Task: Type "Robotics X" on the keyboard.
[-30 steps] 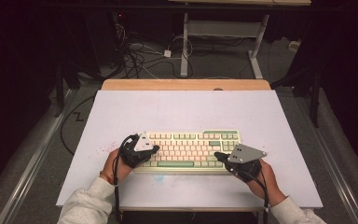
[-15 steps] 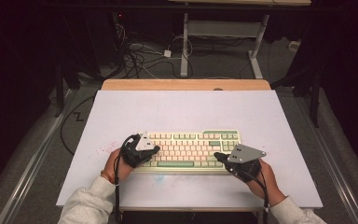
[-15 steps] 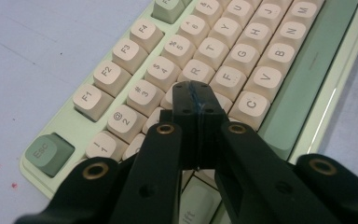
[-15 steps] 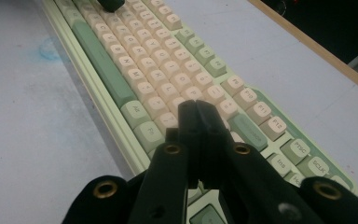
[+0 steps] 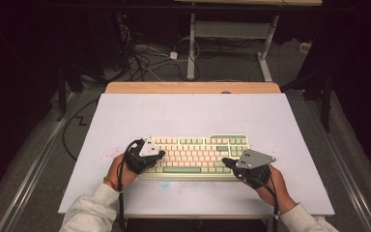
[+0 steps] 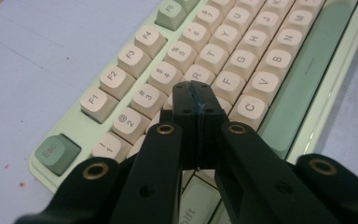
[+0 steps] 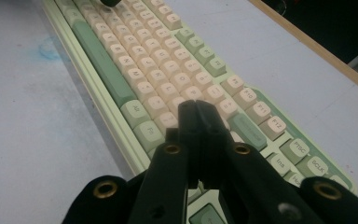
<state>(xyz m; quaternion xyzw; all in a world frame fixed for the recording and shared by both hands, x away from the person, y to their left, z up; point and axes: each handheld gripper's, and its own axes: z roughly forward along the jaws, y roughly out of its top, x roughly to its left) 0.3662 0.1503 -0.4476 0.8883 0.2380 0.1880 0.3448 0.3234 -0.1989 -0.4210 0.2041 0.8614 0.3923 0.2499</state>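
Keycaps (image 6: 233, 83) read F, G, V in left gripper view — high view blurs them.

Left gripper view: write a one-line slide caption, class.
Shut left gripper poised over the cream and green keyboard near its left-hand letter keys.

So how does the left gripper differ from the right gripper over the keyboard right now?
The left gripper sits over the left end of the keyboard, the right gripper at its right end. In its own view, the left gripper's tip lies among the letter keys near R and F, while the right gripper's tip lies by the keys below the F-row. Both have their black jaws shut with nothing between them.
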